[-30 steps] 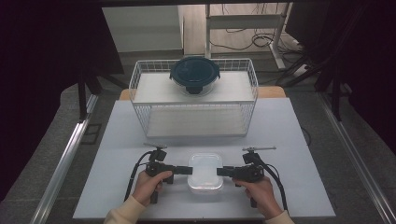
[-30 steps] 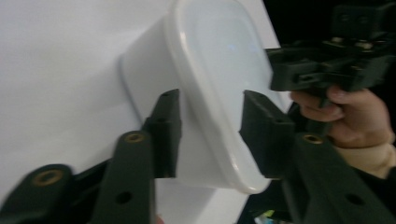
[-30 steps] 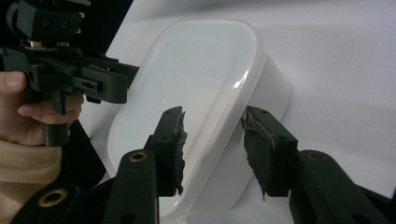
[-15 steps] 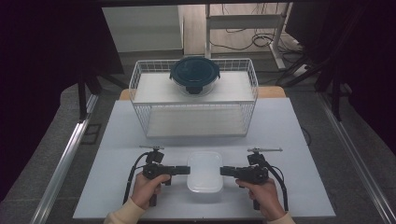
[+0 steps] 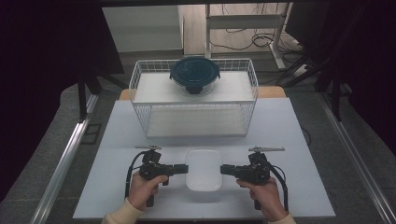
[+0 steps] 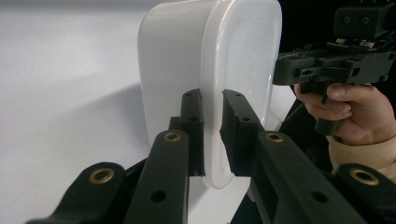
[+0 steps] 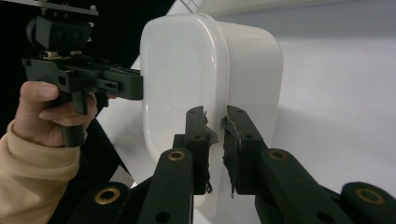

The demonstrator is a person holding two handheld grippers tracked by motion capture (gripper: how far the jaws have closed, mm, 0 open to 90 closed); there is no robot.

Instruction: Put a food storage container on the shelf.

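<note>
Each claw, left [image 5: 181, 169] and right [image 5: 226, 169], pinches the white container's [image 5: 203, 169] rim.

Two hands reach in from the near edge, each holding a black gripper level and pointing inward at the other. The left gripper [image 5: 183, 169] and the right gripper [image 5: 224, 170] have both just been closing their jaws, now pinched on opposite rims of a white box [image 5: 204, 169] between them.
</note>
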